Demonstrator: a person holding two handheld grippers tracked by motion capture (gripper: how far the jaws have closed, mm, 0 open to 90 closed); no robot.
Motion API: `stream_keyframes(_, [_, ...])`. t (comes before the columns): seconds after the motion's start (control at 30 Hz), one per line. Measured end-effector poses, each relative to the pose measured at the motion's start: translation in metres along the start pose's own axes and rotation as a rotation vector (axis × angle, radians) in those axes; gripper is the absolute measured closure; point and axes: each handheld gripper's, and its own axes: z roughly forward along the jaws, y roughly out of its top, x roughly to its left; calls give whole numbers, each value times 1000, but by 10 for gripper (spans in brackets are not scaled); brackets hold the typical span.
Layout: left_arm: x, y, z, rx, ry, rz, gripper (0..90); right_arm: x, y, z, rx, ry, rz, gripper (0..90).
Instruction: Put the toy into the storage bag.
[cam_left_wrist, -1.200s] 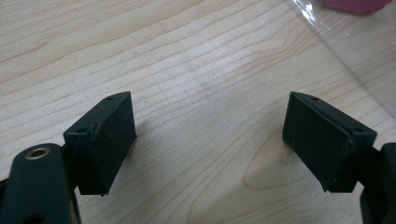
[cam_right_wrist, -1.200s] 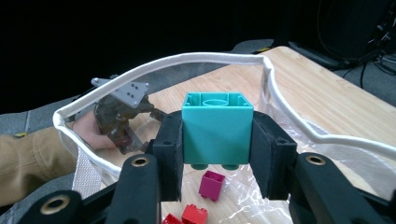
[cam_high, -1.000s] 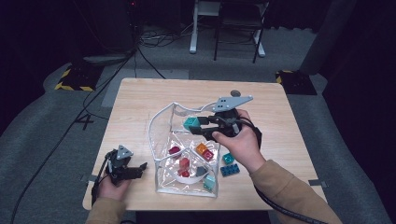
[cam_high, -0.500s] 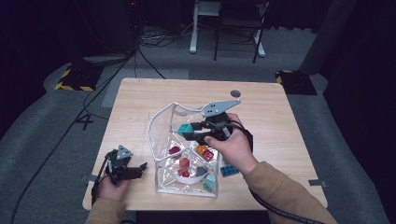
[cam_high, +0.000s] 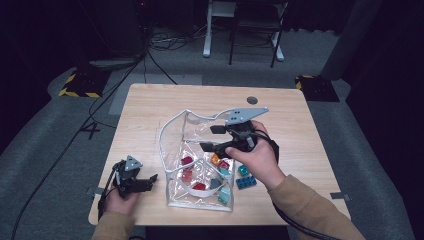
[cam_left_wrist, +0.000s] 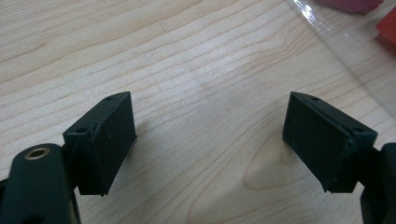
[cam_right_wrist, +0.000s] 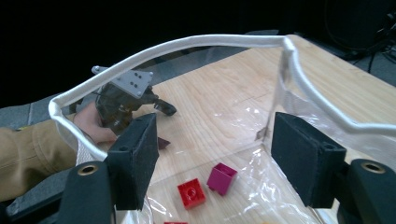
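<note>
Over the wooden table (cam_high: 150, 107), inside the clear pouch (cam_high: 172, 125) at its middle: right gripper (cam_high: 214, 138) just opened wide, nothing held, brick-drop step apparently done. Left gripper (cam_high: 142, 182) resting spread and empty. Next, probably fetching the 2 blue bricks (cam_high: 245, 177) beside the pouch.

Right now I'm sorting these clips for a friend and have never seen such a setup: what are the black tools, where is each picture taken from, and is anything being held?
There is no machine: a person works a hand-held gripper in each hand at a wooden table. The high view looks down from above. The other two pictures come from cameras riding on the tools, looking along their black jaws. The left hand-held gripper rests open over bare wood, holding nothing. The right hand-held gripper sits at the mouth of a clear plastic pouch; its jaws have just been opening, with nothing between them. Coloured toy bricks lie inside, among them a red brick and a magenta brick. A blue brick lies on the table beside the pouch.
</note>
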Motion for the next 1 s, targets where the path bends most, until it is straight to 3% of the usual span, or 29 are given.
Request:
stream_keyframes(0.6, [0, 0, 0, 0, 0, -1, 174, -22, -38, -69, -44, -107, 53, 320])
stream_keyframes(1.0, [0, 0, 0, 0, 0, 0, 174, -38, -67, -83, -27, -156, 101, 317])
